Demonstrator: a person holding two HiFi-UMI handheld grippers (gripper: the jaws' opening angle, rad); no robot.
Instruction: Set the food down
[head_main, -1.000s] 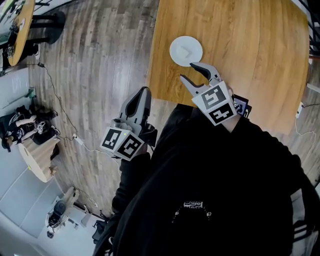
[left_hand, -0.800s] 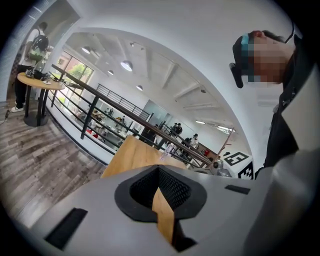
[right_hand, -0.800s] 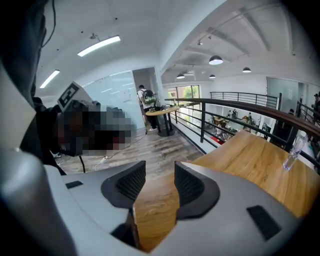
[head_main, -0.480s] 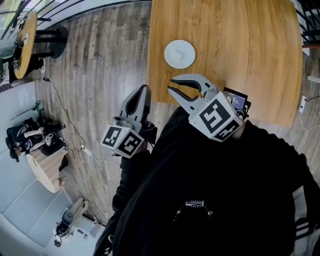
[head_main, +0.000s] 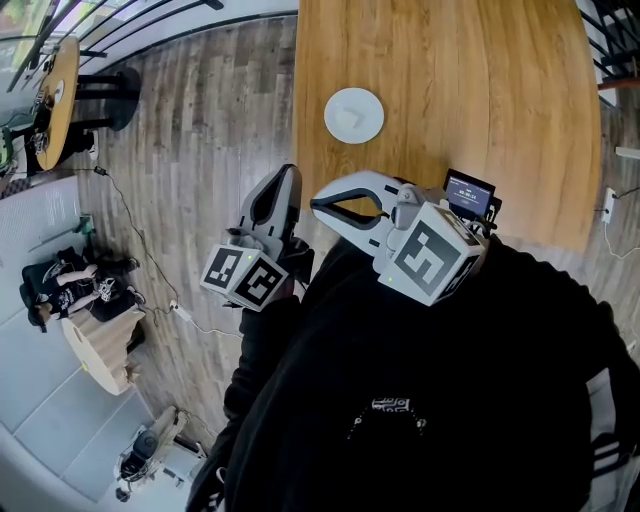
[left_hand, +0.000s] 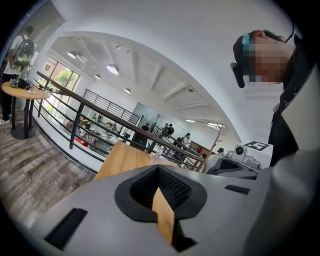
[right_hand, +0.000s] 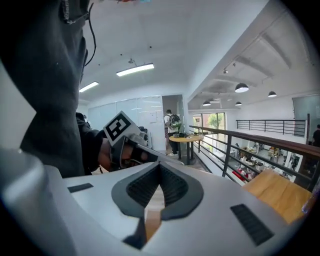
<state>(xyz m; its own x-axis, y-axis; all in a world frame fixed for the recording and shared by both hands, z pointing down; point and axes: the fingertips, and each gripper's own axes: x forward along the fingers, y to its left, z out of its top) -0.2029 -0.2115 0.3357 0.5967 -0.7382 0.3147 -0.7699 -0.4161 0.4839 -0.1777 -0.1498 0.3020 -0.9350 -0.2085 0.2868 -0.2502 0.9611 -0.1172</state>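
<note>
Your right gripper has just closed its jaws, with nothing between them, and is held clear of the table, likely because the food lies on the plate. Your left gripper is closed too and empty. The food is too small and pale to tell its long axis or which way it points.

The grey plank floor spreads out below me on my left, with a thin cable trailing across it. A round wooden table on a dark foot stands at the far left. Nearer me sits a paler round wooden piece. A dark metal railing edges the floor, and dome lamps hang beyond it. A person with a backpack stands by the round table.
</note>
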